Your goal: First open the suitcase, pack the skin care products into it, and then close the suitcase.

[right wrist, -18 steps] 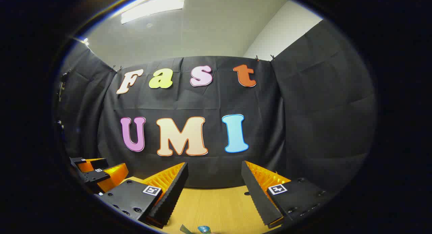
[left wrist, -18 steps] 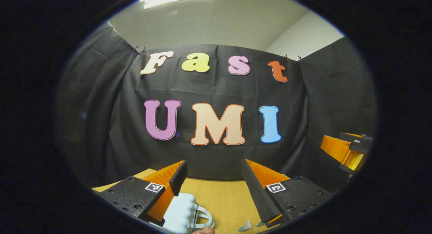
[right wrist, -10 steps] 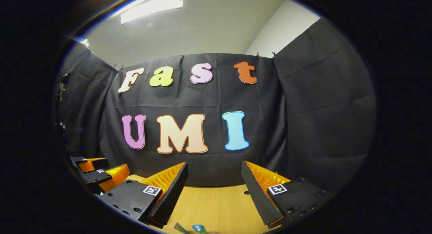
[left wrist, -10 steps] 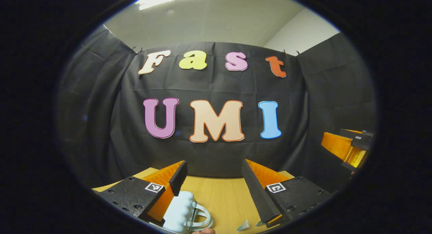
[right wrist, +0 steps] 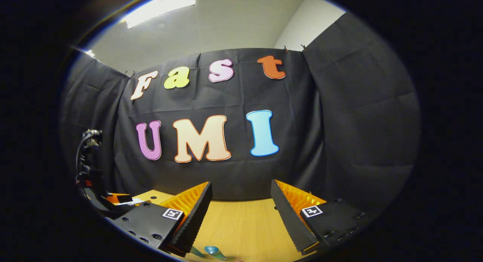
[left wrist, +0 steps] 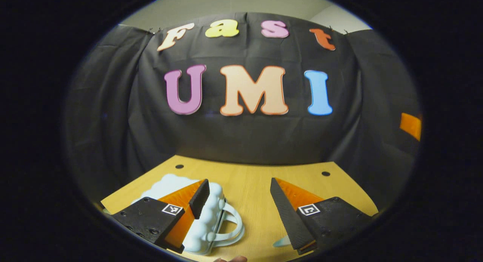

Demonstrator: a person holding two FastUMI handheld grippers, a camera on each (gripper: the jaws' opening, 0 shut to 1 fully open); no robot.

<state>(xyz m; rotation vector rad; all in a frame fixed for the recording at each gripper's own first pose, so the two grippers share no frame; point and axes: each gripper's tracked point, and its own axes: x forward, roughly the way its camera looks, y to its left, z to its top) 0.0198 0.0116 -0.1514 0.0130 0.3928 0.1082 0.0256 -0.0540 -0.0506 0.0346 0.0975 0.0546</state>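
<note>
Left gripper view: left gripper (left wrist: 238, 201) spread wide above suitcase (left wrist: 205, 224); right gripper (right wrist: 241, 203) also agape. Lower squarely onto handle (left wrist: 232, 228).

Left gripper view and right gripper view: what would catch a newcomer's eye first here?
In the left gripper view, a pale blue bumpy suitcase with a loop handle lies shut on the wooden table, partly behind the open left claw. In the right gripper view, the right claw is also open above the table, with a small teal-tipped item at the bottom edge.
</note>
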